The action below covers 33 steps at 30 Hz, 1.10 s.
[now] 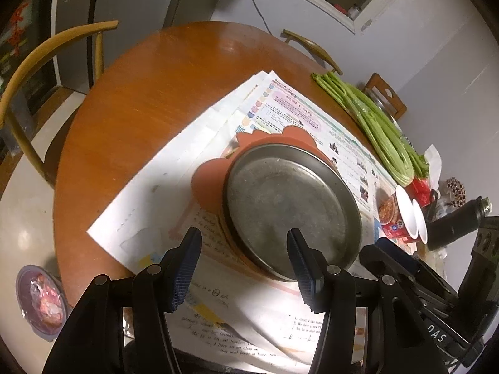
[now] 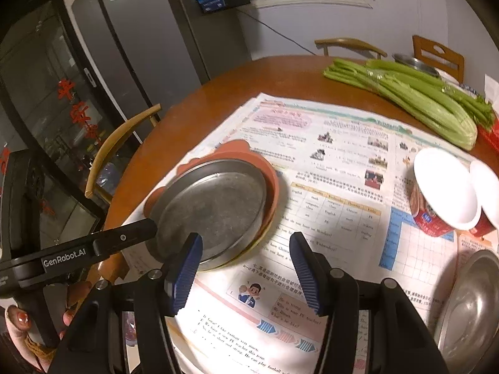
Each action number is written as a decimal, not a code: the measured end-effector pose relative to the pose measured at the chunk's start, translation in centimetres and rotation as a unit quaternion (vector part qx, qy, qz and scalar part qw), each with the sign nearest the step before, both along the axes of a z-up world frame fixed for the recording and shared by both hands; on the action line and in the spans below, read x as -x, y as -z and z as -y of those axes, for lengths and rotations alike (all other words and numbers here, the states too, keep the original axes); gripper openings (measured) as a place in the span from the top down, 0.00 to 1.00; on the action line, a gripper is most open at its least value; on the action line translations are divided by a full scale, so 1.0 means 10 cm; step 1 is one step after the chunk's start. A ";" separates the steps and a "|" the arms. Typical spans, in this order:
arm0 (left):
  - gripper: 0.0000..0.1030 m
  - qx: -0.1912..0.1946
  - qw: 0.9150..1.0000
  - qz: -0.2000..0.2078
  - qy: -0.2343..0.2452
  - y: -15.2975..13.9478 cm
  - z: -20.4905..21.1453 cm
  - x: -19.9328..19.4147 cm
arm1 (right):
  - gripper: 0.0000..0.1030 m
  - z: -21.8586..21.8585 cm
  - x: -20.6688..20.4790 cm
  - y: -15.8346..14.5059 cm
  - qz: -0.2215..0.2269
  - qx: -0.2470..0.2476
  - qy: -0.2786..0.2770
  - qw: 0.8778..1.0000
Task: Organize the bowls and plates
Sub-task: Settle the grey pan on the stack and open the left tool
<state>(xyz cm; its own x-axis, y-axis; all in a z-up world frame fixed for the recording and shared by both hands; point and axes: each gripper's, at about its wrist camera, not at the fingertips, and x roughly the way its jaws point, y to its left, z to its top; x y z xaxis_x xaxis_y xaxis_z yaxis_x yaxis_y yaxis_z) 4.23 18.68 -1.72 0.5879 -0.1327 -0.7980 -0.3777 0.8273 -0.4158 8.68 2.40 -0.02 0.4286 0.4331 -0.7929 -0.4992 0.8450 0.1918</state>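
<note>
- Right wrist view: round brown wooden table (image 2: 199, 93) spread with printed paper sheets (image 2: 336, 168).
- Round grey metal plate (image 2: 215, 208) lies left of centre, stacked on a flat orange lobed plate (image 2: 271, 171).
- Second shiny metal plate (image 2: 471, 302) sits near right.
- Left gripper (image 1: 244, 272) parted, straddling the grey plate's near rim without gripping.
- Right gripper (image 2: 246, 272) apart, empty.

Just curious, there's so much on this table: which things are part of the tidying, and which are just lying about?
Part of the job:
- metal plate on the orange plate
- second metal plate
- two paper bowls

Just lying about:
- celery
- printed sheets
- chairs
</note>
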 end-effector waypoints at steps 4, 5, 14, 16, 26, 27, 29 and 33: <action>0.43 0.004 1.000 -0.004 0.006 0.06 0.05 -0.09 | 0.44 0.00 -0.05 0.11 -0.016 0.003 0.005 1.000; 0.43 0.006 1.000 -0.006 0.008 0.08 0.06 -0.11 | 0.44 0.00 -0.06 0.13 -0.020 0.000 0.005 1.000; 0.43 0.002 1.000 -0.021 0.021 0.20 0.14 -0.27 | 0.44 -0.10 -0.09 0.21 -0.025 -0.001 -0.012 1.000; 0.43 0.001 1.000 -0.022 0.023 0.20 0.15 -0.30 | 0.44 -0.12 -0.09 0.23 -0.027 -0.002 -0.016 1.000; 0.43 -0.007 0.999 -0.024 0.036 0.21 0.22 -0.49 | 0.44 -0.11 -0.14 0.27 -0.026 0.002 -0.017 1.000; 0.43 -0.008 0.999 -0.024 0.038 0.21 0.23 -0.51 | 0.44 -0.11 -0.15 0.27 -0.024 0.004 -0.017 1.000; 0.43 -0.014 0.999 -0.025 0.041 0.21 0.26 -0.57 | 0.43 -0.10 -0.18 0.29 -0.023 0.006 -0.017 1.000; 0.42 -0.019 0.998 -0.027 0.045 0.21 0.27 -0.68 | 0.42 -0.07 -0.26 0.31 -0.020 0.010 -0.009 1.000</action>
<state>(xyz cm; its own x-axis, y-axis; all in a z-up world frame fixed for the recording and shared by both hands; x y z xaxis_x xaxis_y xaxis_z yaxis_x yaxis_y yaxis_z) 10.98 15.99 -3.81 0.5315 -0.1515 -0.8334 -0.3219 0.8739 -0.3641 11.27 3.08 -3.10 0.3877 0.4253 -0.8178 -0.5072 0.8392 0.1960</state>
